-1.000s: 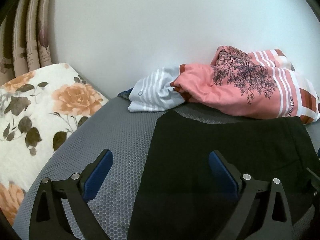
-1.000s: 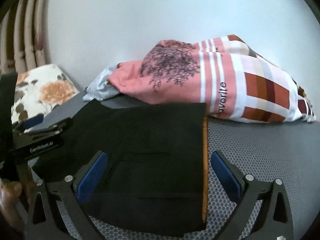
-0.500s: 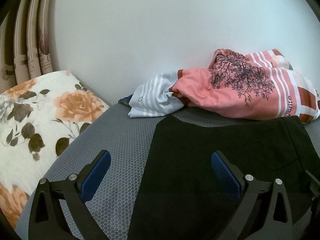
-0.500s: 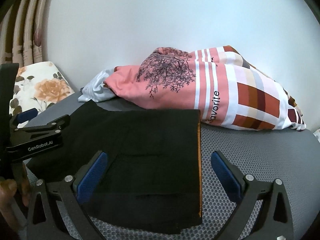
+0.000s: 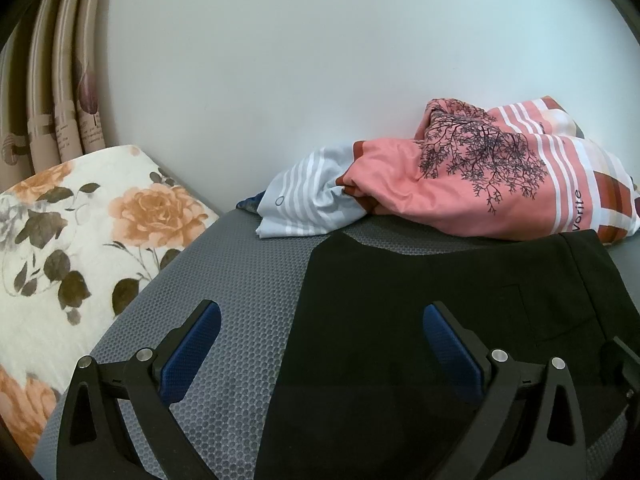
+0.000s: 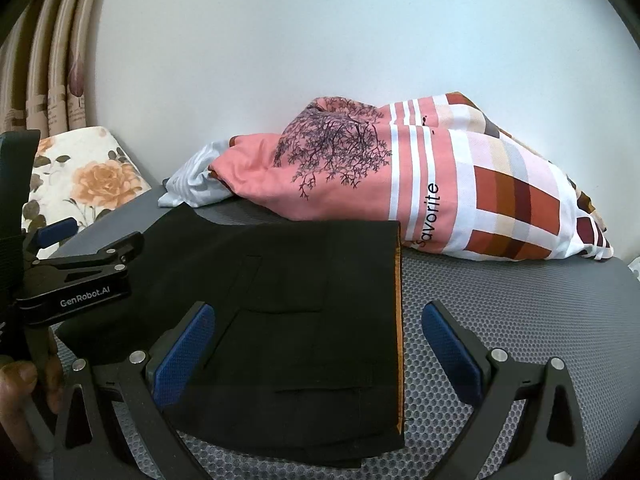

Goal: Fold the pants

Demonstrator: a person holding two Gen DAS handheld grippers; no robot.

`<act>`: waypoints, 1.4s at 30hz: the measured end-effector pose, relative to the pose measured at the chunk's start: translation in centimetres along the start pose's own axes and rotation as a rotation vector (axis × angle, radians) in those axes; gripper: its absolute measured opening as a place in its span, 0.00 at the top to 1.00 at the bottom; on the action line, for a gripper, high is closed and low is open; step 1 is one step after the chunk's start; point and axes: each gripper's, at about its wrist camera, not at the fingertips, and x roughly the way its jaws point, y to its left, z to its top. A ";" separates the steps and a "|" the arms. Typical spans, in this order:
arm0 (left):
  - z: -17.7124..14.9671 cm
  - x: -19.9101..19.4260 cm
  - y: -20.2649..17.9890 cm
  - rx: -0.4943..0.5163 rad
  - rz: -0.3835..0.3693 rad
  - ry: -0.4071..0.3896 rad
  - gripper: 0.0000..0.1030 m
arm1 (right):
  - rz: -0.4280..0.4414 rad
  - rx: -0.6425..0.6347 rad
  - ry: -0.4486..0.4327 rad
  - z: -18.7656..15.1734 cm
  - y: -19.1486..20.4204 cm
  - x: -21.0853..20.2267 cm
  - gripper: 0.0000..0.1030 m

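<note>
Black pants (image 5: 460,320) lie folded flat on a grey honeycomb-textured mat (image 5: 240,280). In the right wrist view the pants (image 6: 312,320) show pocket seams and an orange edge stripe on their right side. My left gripper (image 5: 320,340) is open and empty, hovering over the pants' left edge. My right gripper (image 6: 318,344) is open and empty, over the pants' near right part. The left gripper also shows in the right wrist view (image 6: 80,264), at the pants' left side.
A pink patterned bedsheet bundle (image 6: 400,184) and a pale striped cloth (image 5: 308,200) lie at the back against a white wall. A floral cushion (image 5: 80,232) sits left of the mat, with curtains (image 5: 52,112) behind it.
Both grippers have drawn back a little and tilted up, so the pants and the bundle sit lower in the views. Both stay open. The pants have not moved.
</note>
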 end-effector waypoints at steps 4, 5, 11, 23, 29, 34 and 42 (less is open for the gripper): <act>0.0 0.0 0.0 0.001 0.000 0.000 0.02 | 0.000 0.000 0.001 0.0 0.0 0.0 0.01; 0.0 0.0 0.0 0.001 0.000 0.000 0.02 | 0.000 0.000 0.000 0.0 0.0 0.1 0.01; 0.0 0.0 0.0 0.000 0.001 0.000 0.02 | 0.000 -0.002 0.002 0.0 0.0 0.1 0.01; 0.0 0.0 0.0 0.001 0.001 -0.001 0.02 | 0.000 -0.001 0.003 0.0 0.0 0.1 0.01; -0.1 0.0 0.0 0.001 0.001 -0.001 0.02 | 0.005 -0.007 0.005 0.0 0.1 0.2 0.01; -0.1 -0.1 -0.1 0.001 0.002 -0.001 0.02 | 0.009 -0.009 0.006 0.0 0.0 0.3 0.01; -0.1 -0.1 -0.1 0.002 0.002 -0.002 0.02 | 0.013 -0.014 0.008 -0.1 0.2 0.3 0.01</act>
